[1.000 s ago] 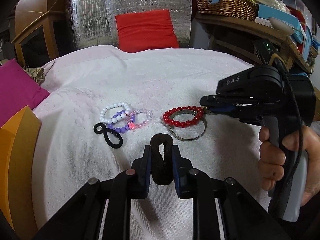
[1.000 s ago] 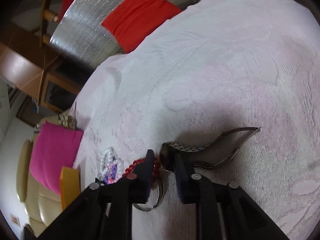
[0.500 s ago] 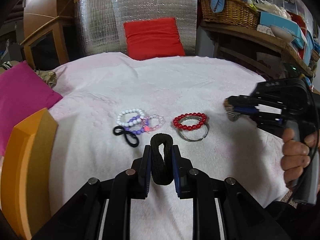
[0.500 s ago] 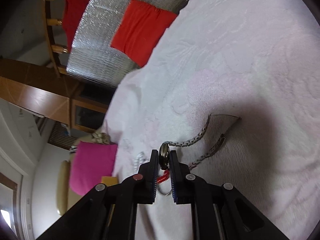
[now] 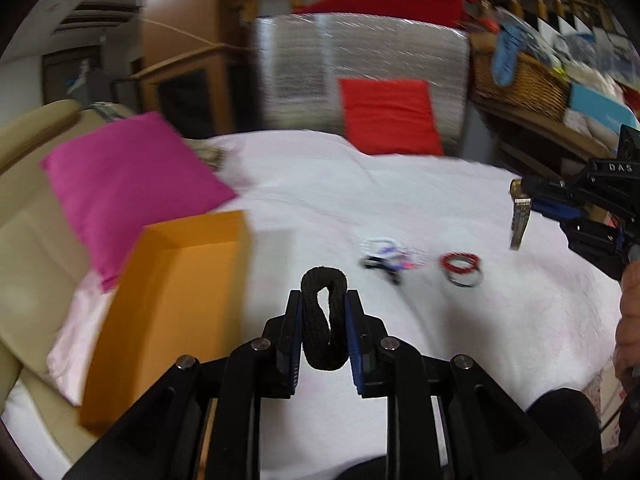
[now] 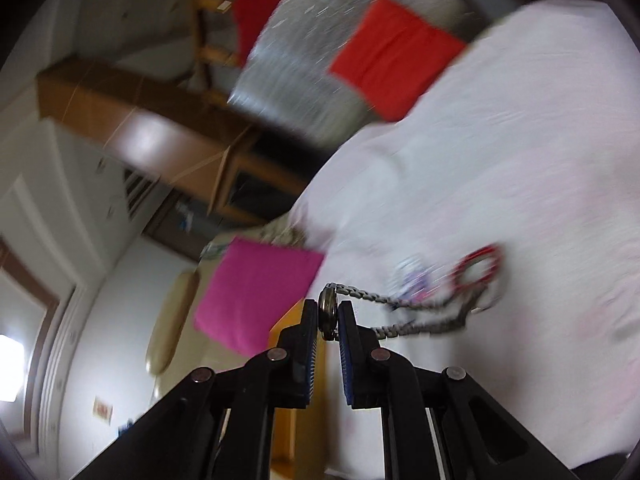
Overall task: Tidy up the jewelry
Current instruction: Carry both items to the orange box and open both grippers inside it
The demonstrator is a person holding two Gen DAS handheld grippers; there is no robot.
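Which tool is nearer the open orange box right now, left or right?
Left. The left tool, clamped on a black fabric hair tie, is just beside the open orange box. The right tool, gripping a metal wristwatch, is far across the white cloth.

Soft, even indoor light; both fisheye views are motion-smeared and bowed at dark rims, only the near fingers (image 5: 295, 340) sharp.

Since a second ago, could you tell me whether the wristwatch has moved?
Yes. The wristwatch, clamped in the right gripper, has lifted off the white cloth; its strap now dangles above the red bracelet.
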